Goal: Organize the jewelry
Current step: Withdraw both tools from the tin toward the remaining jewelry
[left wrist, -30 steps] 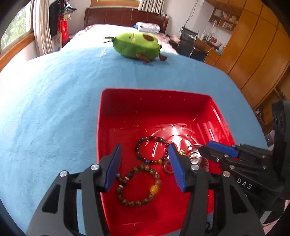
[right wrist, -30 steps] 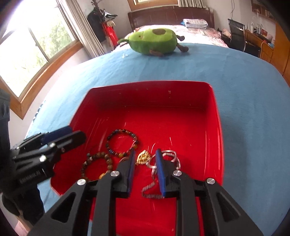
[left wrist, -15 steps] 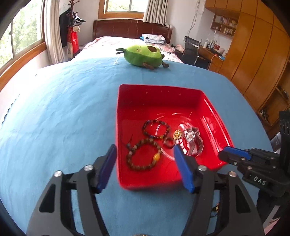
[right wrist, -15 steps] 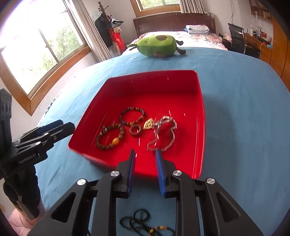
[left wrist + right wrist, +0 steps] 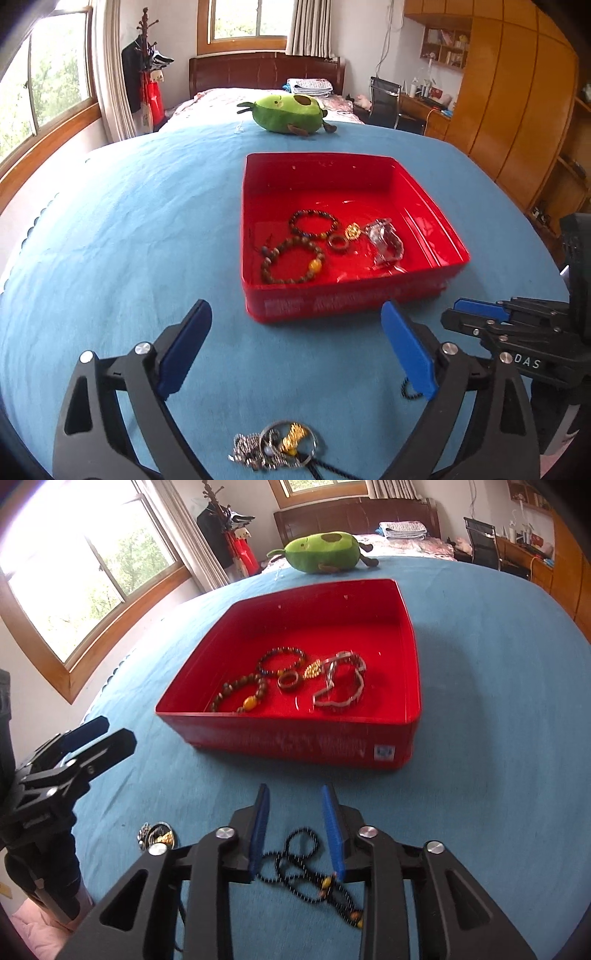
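Observation:
A red tray (image 5: 332, 301) (image 5: 288, 744) on the blue cloth holds two bead bracelets (image 5: 291, 260) (image 5: 282, 661), a ring (image 5: 338, 244), a gold charm (image 5: 313, 669) and a silver chain bracelet (image 5: 341, 686). My left gripper (image 5: 295, 343) hovers in front of the tray, jaws opening wide with nothing between them; a silver and gold jewelry cluster (image 5: 275, 448) (image 5: 157, 836) lies on the cloth just below it. My right gripper (image 5: 295, 830) has its jaws opening, and a black beaded cord necklace (image 5: 306, 871) lies on the cloth under them, untouched.
A green avocado plush (image 5: 286, 112) (image 5: 325, 552) sits at the far edge of the blue cloth (image 5: 129, 229). Beyond are a bed headboard, windows at left, a desk chair and wooden wardrobes at right.
Both grippers drew back from over the tray to the cloth in front of it. The left jaws widened a lot, the right jaws a little. The jewelry cluster and black necklace came into view.

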{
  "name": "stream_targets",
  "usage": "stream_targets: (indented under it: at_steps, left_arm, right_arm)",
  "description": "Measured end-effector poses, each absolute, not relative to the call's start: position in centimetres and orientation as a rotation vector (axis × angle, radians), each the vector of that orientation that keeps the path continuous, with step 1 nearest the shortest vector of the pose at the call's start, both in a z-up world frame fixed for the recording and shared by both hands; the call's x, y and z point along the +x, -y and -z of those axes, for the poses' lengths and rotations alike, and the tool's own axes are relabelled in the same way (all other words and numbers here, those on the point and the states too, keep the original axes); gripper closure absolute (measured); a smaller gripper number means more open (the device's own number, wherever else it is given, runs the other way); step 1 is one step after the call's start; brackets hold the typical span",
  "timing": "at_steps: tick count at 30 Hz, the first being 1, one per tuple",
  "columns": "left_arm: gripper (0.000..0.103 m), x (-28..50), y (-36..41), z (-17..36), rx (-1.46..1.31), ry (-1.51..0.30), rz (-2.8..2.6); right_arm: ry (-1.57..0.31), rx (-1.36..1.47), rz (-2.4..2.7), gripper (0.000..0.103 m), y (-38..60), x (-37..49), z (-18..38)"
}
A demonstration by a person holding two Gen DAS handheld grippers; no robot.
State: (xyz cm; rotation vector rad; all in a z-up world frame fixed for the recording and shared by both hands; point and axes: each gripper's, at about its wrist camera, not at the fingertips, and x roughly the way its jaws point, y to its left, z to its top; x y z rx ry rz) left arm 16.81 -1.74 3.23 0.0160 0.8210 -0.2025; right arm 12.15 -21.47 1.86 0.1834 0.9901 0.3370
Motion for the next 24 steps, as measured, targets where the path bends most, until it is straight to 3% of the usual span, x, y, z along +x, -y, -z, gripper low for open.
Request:
stream_targets:
  at_steps: [2,4,6,9,13,24]
  left_arm:
    - [0.008,16.0,1.8,-3.1,0.016,-0.817,0.207]
    - [0.007,15.0,1.7,-3.1,0.017,-0.811,0.205]
    - [0.006,14.1,1.3,-3.0,0.013,-0.805,0.198]
    - [0.005,13.0,0.5,-2.7,-0.002,-0.800,0.186]
    - [0.005,11.6,-1.5,-1.8,-0.056,-0.813,0.153]
    - [0.004,9.8,-6.1,1.8,-0.134,-0.905,0.032]
  right_arm:
    - [-0.983,0.186,-0.324,0.061,21.6,11.3,-1.8]
    - [-0.975,0.192,-0.313,0.040,21.9,10.5,-1.7]
    - [-0.963,0.205,-0.295,0.028,22.2,9.5,-1.8]
    - [-0.957,0.224,-0.283,0.018,22.8,8.2,-1.9]
    - [-0.979,0.258,-0.280,0.012,23.7,6.9,-1.6]
    - [-1.110,0.282,-0.213,0.011,25.5,6.8,1.6]
